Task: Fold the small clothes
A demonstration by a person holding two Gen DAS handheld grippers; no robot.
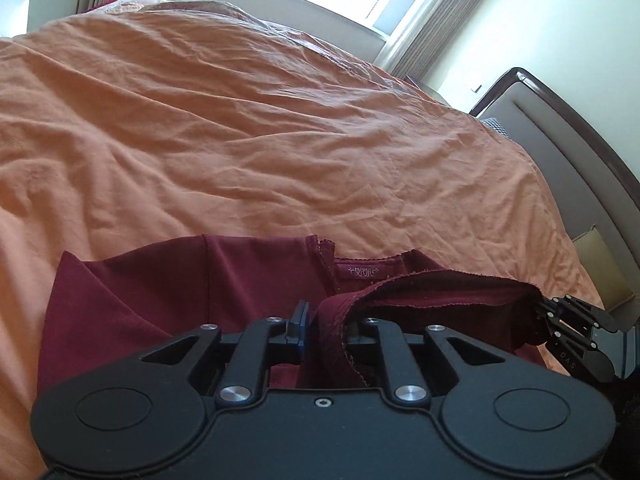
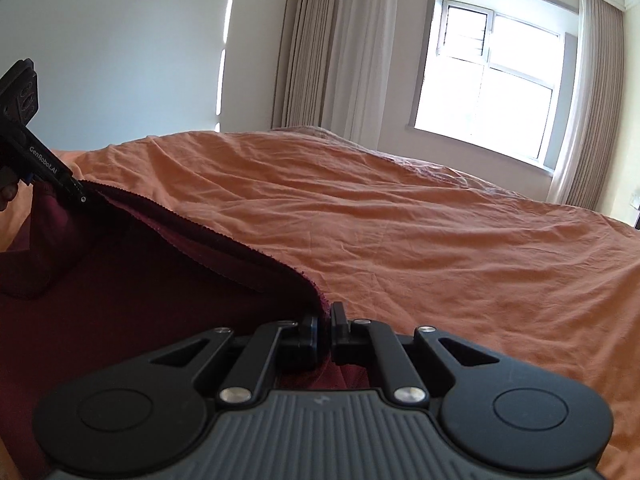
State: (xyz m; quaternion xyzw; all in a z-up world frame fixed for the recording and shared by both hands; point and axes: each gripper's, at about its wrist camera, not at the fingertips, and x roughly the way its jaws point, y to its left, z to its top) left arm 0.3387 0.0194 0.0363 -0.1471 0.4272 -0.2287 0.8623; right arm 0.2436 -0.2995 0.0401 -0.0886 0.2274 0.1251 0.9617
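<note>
Across the orange bedspread (image 1: 240, 140) we lift a maroon shirt (image 1: 160, 292): our left hand-held gripper (image 1: 316, 328) and right hand-held gripper (image 2: 325, 328) each pinch its hem.

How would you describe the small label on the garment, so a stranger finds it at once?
Start at the orange bedspread. On its near edge lies a maroon top, its hem held up by both grippers. The label sits inside the neckline: the only pinkish patch, with pale lettering too small to read.

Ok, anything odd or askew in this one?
Nothing stands out. Both the left gripper and right gripper pinch an edge of the maroon garment, stretched between them over the wrinkled orange bedspread.
</note>
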